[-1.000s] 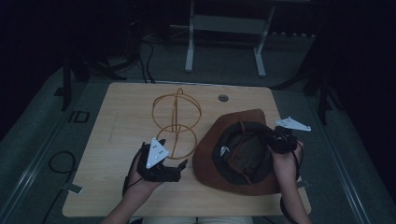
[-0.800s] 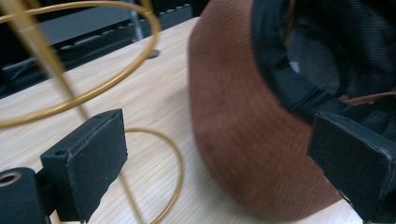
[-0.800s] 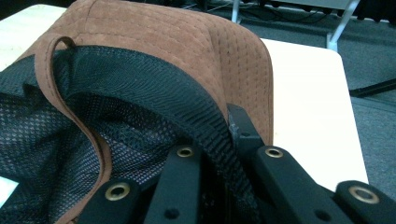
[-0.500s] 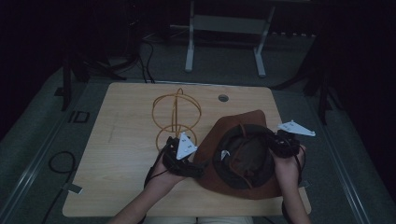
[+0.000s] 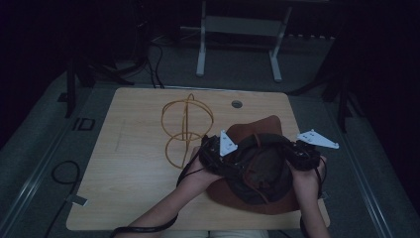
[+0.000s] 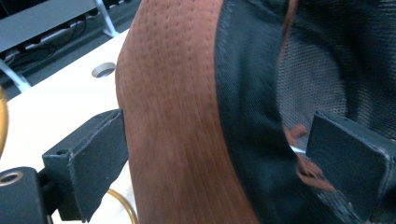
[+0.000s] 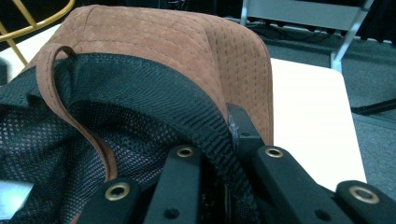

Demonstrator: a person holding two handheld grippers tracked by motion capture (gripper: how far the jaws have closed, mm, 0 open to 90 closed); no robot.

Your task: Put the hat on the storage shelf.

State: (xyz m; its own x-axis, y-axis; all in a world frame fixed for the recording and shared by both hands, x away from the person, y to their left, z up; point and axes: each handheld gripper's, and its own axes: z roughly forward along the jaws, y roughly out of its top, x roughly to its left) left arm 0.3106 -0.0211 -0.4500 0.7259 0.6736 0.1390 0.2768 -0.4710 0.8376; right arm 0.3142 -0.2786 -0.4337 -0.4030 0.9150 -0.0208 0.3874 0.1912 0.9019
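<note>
A brown suede hat lies crown-down on the wooden table, its black mesh lining facing up. My left gripper is at the hat's left rim. In the left gripper view its jaws stand open astride the brim, one outside the suede, the other over the mesh. My right gripper is at the right rim, shut on the hat's black inner band. A brown cord loops over the lining.
A gold wire stand stands on the table left of the hat, close to my left hand. A round cable hole sits near the table's far edge. Metal frame legs and cables lie on the floor beyond.
My left gripper has travelled right from the table's front left to the hat's left rim and now straddles the brim. The right gripper has kept its hold with little movement.
</note>
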